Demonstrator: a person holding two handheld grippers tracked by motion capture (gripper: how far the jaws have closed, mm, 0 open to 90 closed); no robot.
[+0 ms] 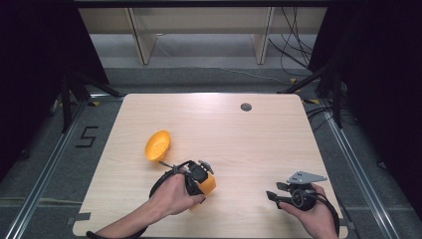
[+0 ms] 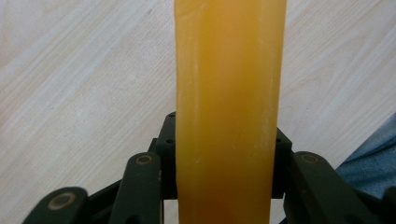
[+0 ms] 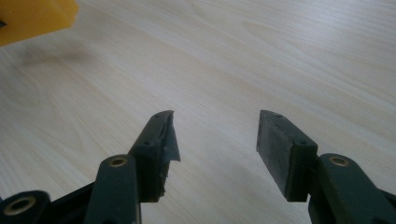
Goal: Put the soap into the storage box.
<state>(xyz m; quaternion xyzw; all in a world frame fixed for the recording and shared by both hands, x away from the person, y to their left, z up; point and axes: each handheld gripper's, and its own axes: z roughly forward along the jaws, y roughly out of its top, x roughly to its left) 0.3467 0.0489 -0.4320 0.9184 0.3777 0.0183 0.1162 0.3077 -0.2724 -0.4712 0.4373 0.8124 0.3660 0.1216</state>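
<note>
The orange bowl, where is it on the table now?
In the high view, the orange bowl lies tipped on its side left of the table's middle, just beyond the left gripper, which clamps an orange block.

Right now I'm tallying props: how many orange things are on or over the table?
2. An orange bowl lies tipped on its side left of centre; an orange block is clamped in the left claw near the front edge.

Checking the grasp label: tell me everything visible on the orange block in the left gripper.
The orange block looks like smooth, slightly translucent plastic or resin, long and flat-sided, with faint scuffs. In the left gripper view it stands lengthwise between the jaws, whose pads press on both of its sides. In the high view it juts from the left gripper toward the person, near the table's front edge. Whether it touches the table cannot be told.
</note>
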